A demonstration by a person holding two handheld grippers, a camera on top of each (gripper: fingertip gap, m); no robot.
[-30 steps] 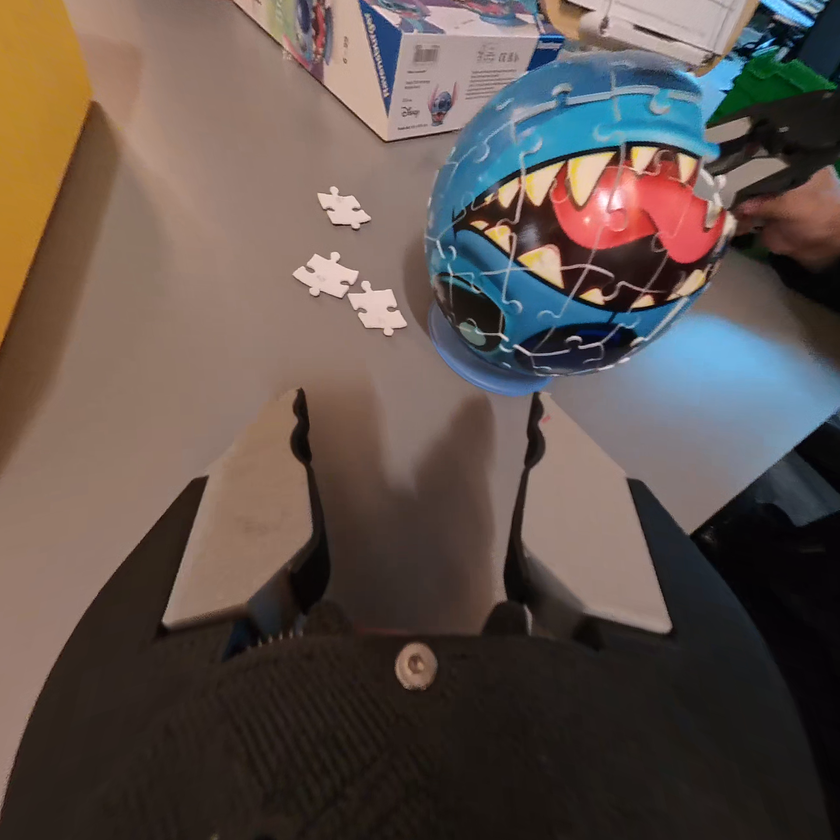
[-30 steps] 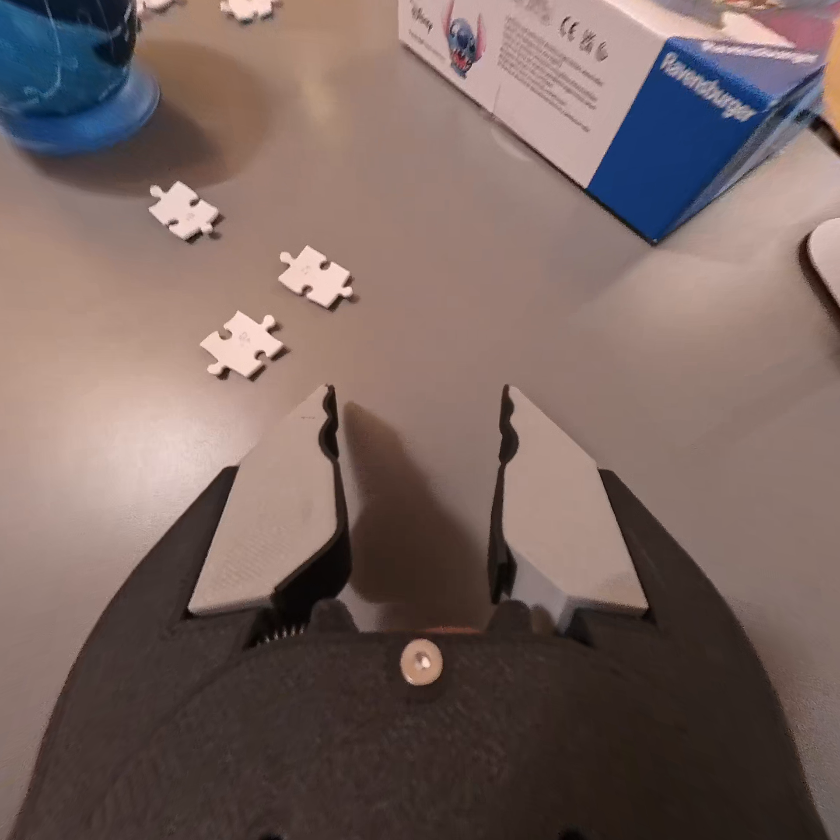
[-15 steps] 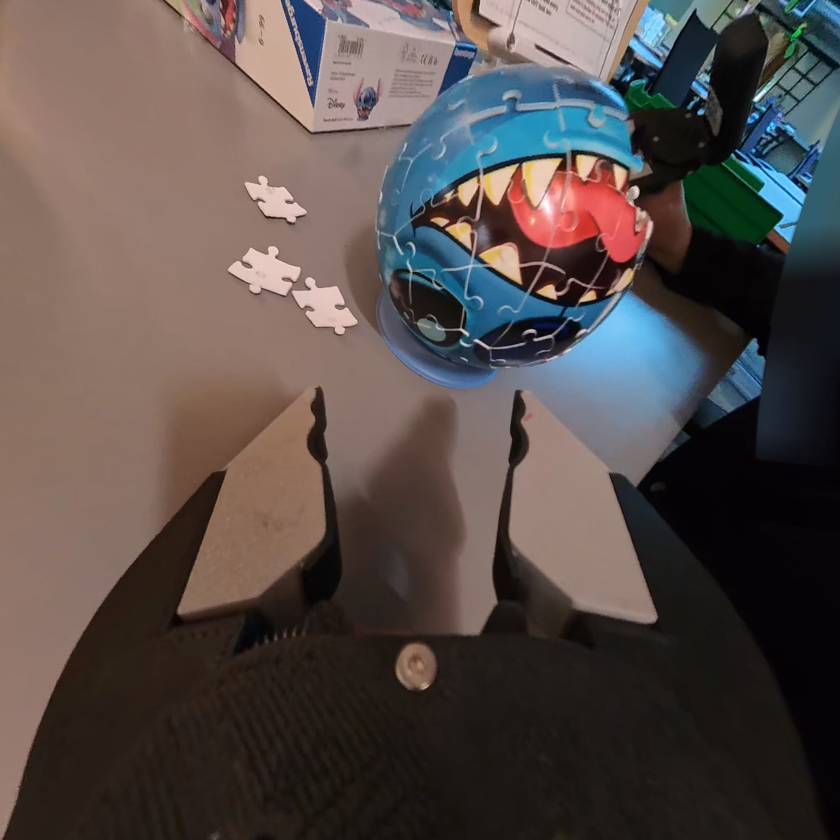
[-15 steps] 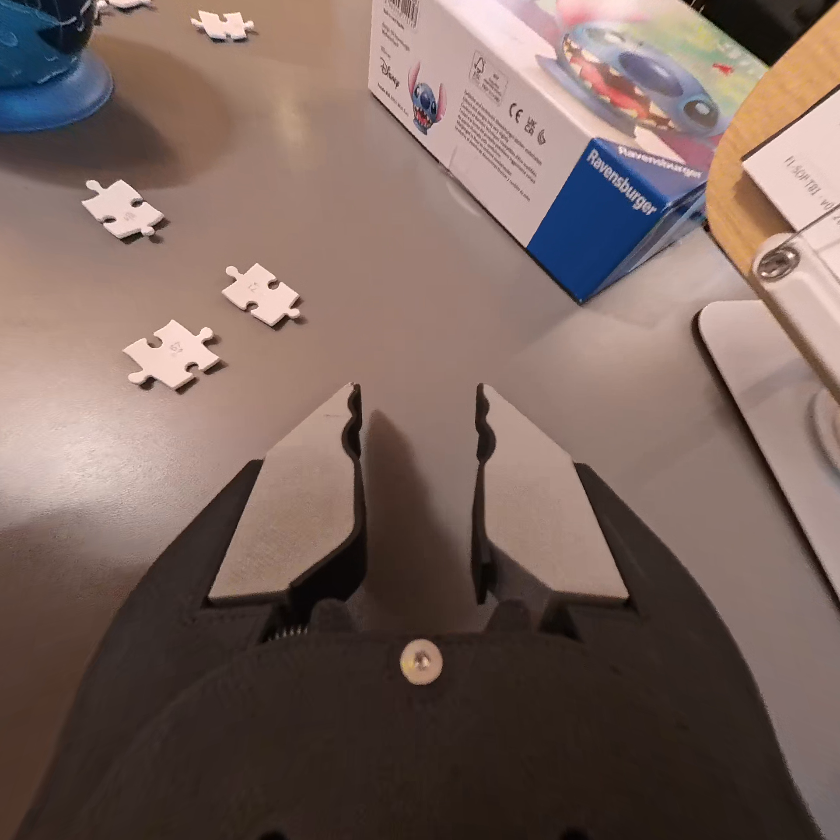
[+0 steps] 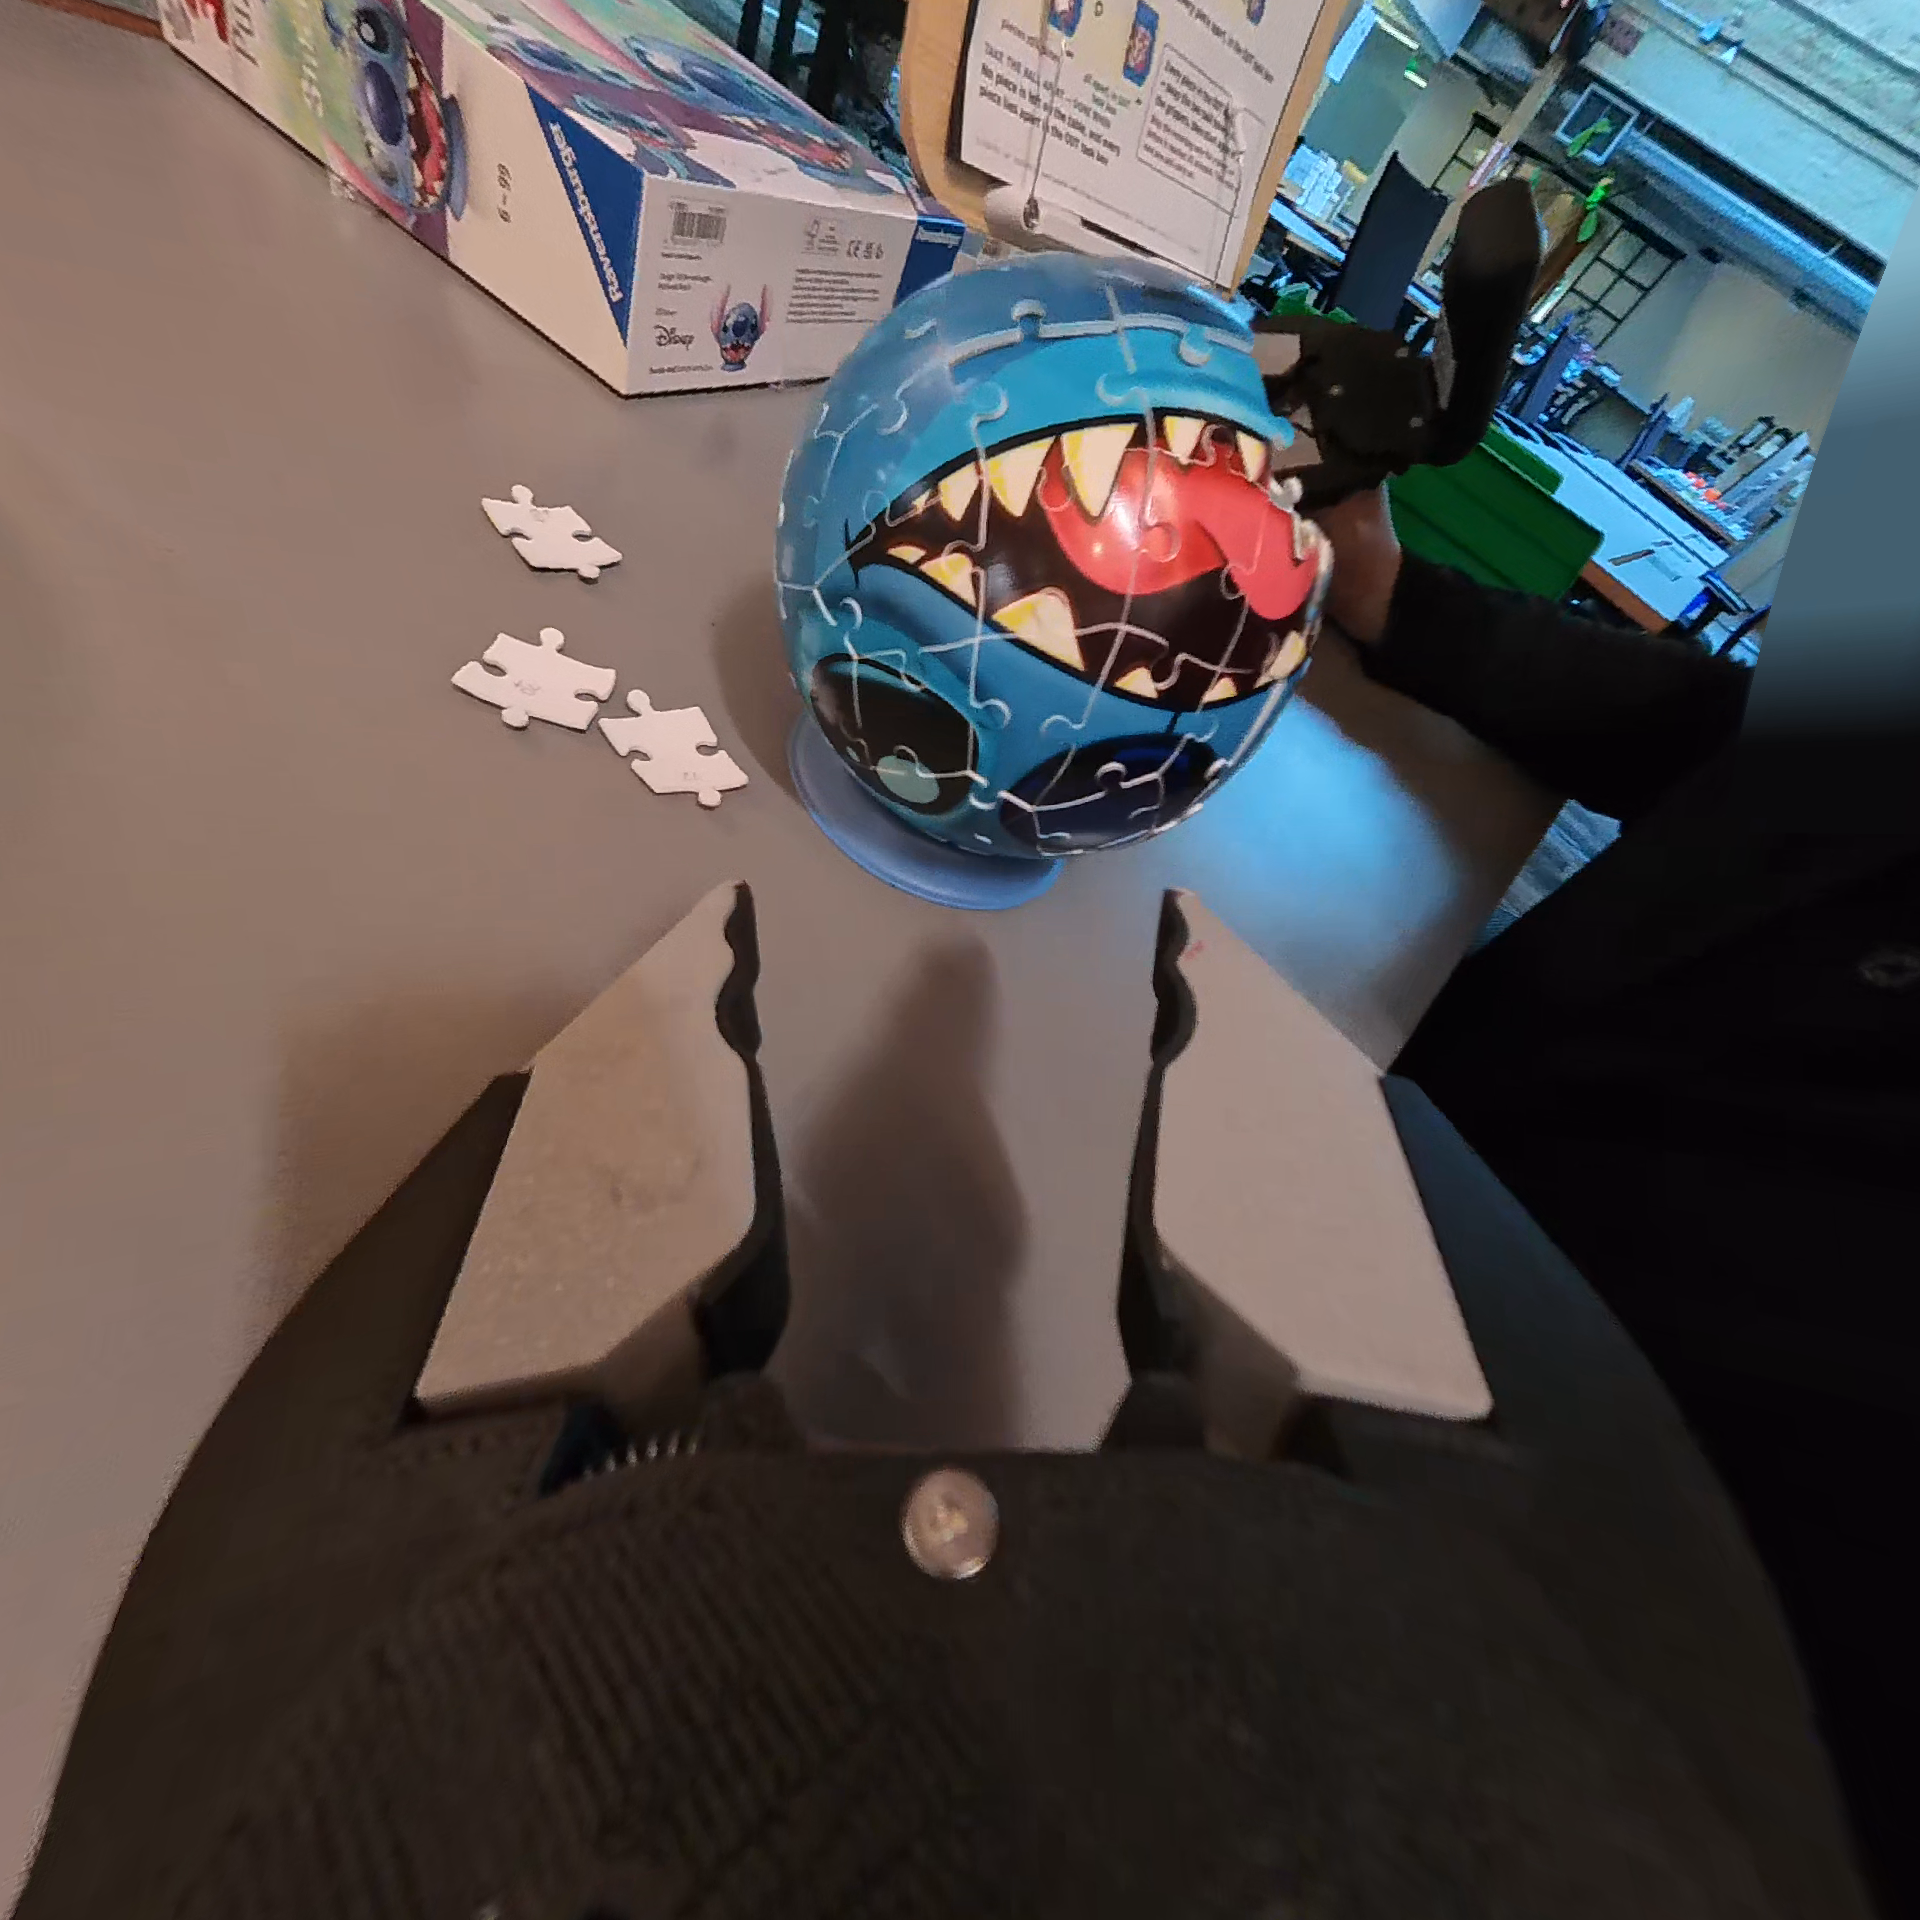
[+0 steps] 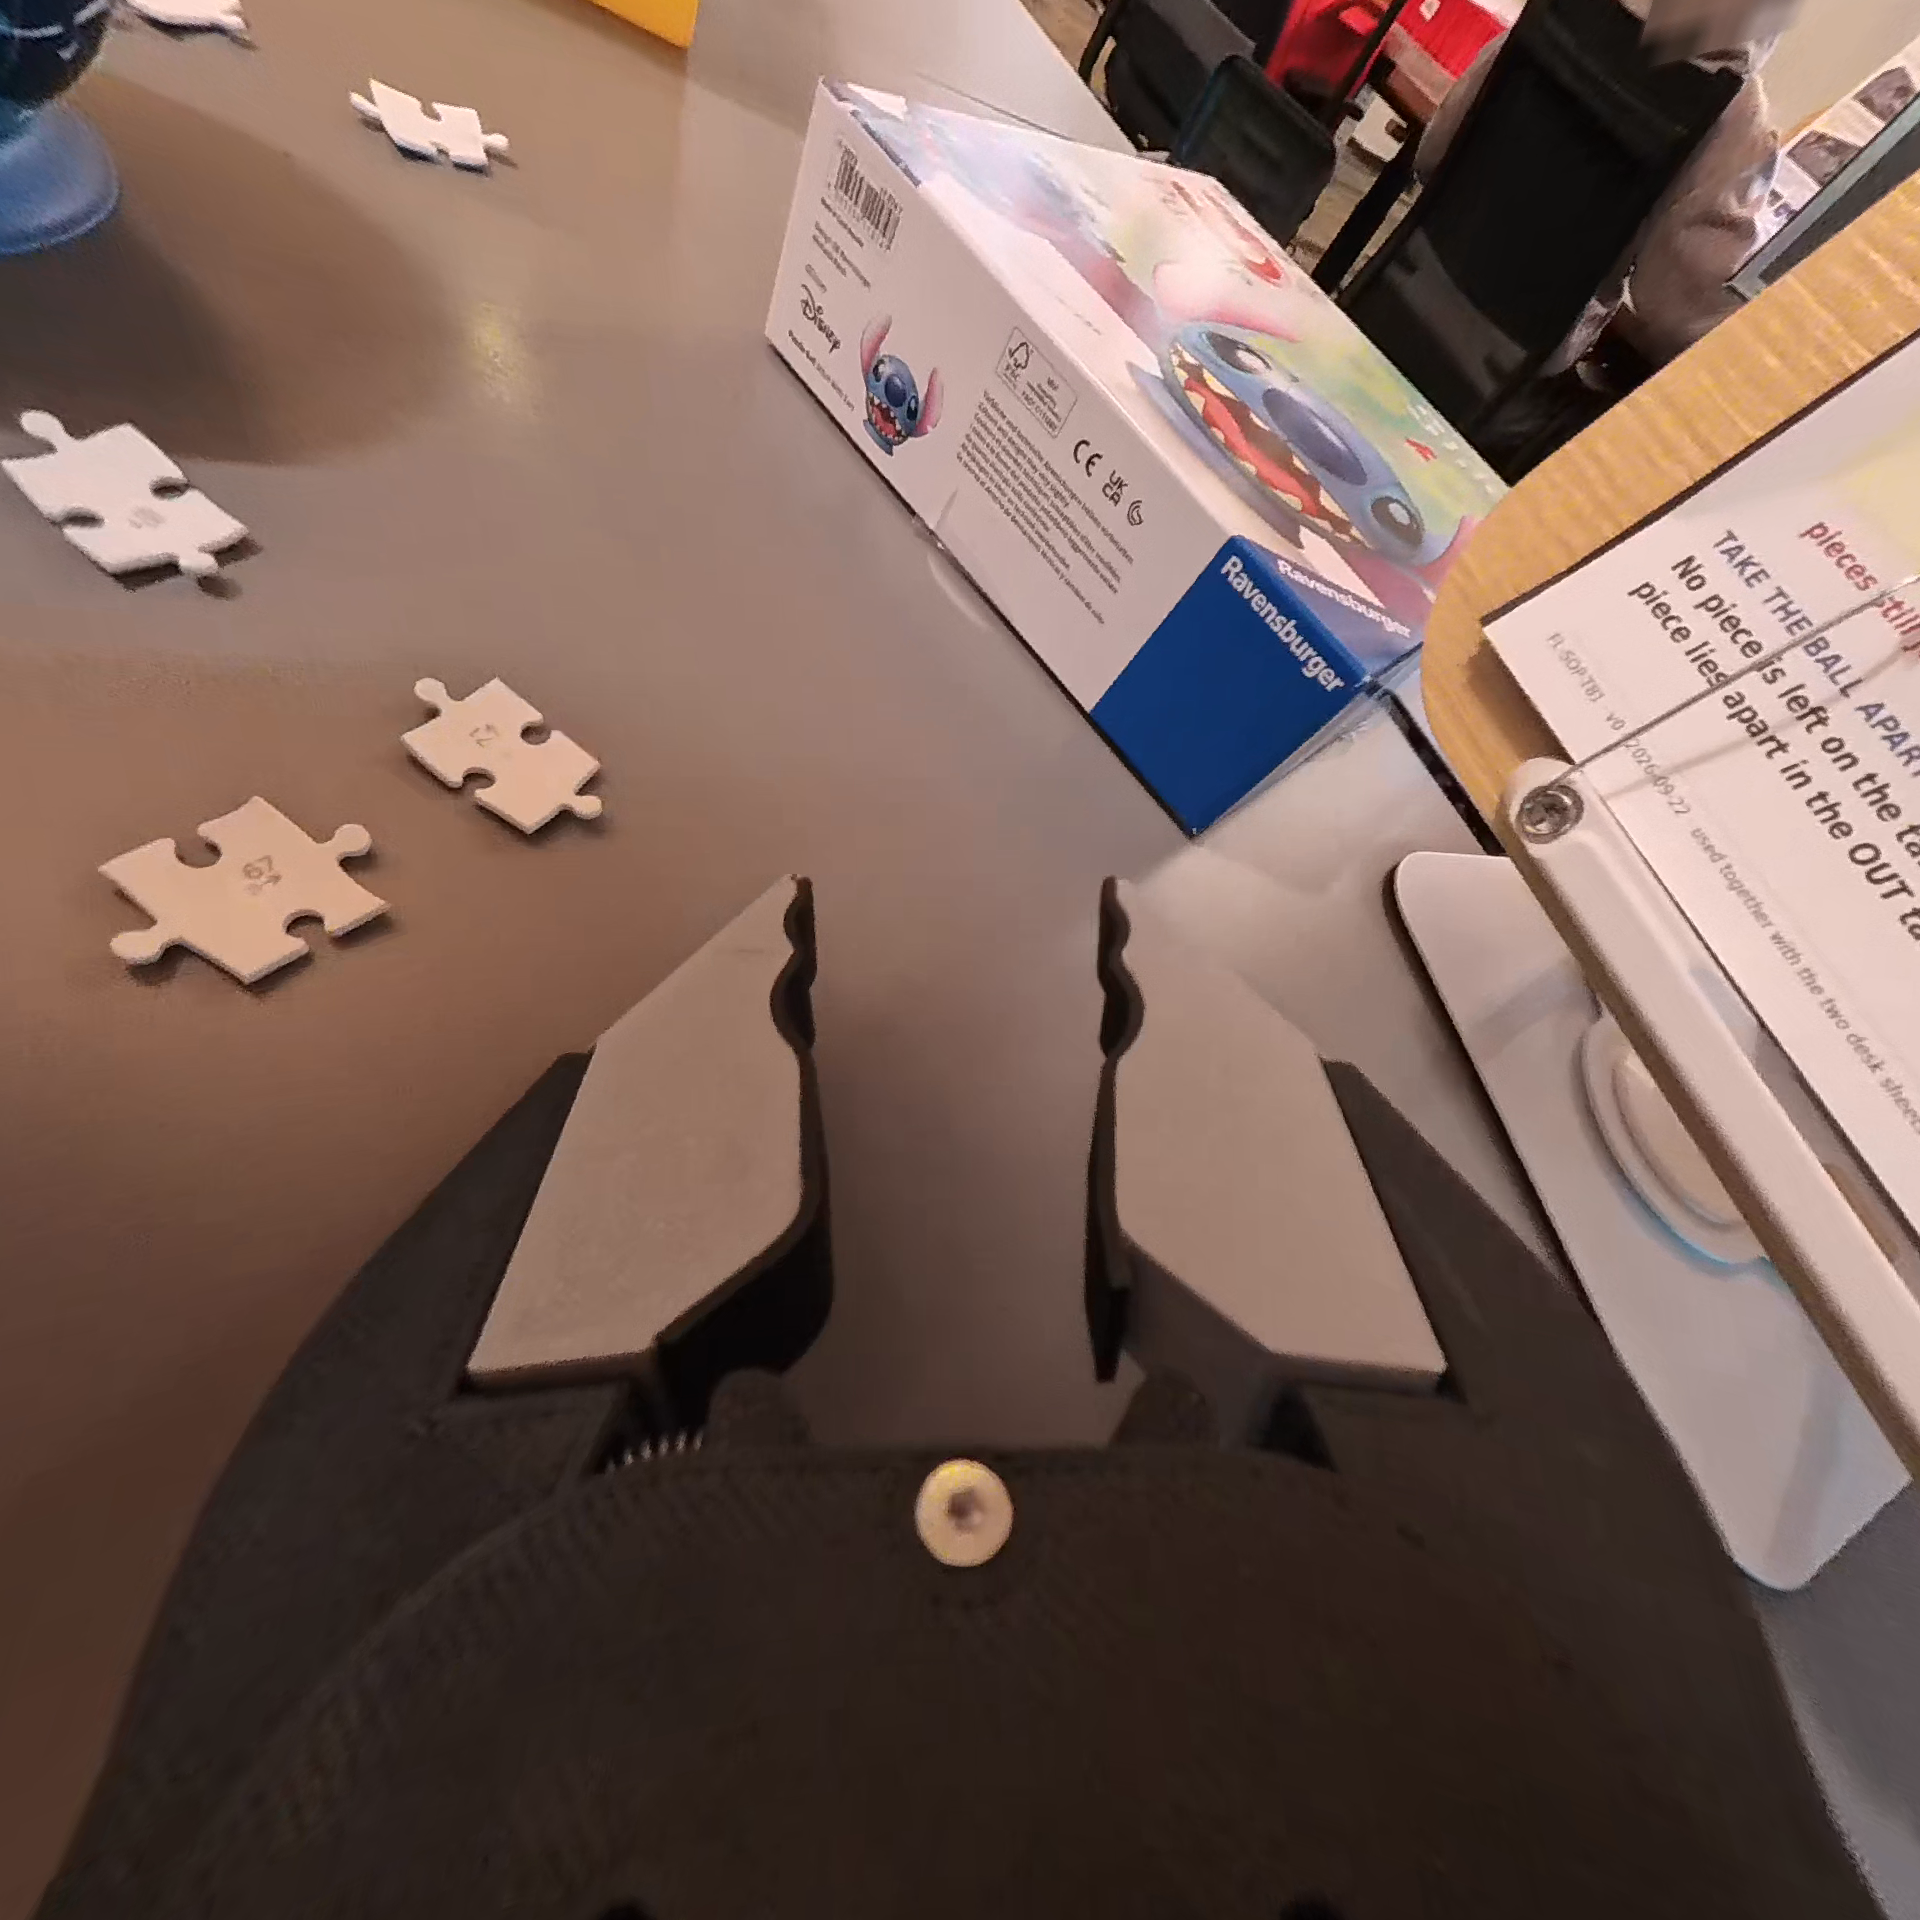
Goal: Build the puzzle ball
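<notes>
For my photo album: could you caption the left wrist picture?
Open left gripper faces a blue puzzle ball on its stand, three loose white pieces beside it.

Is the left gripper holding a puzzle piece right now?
No: the left gripper is open and empty above the grey table, and three white pieces lie loose left of the puzzle ball.

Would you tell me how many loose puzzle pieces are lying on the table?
6: three pieces left of the ball; three more ahead-left of the right claw. Others may hide behind the ball.
</notes>
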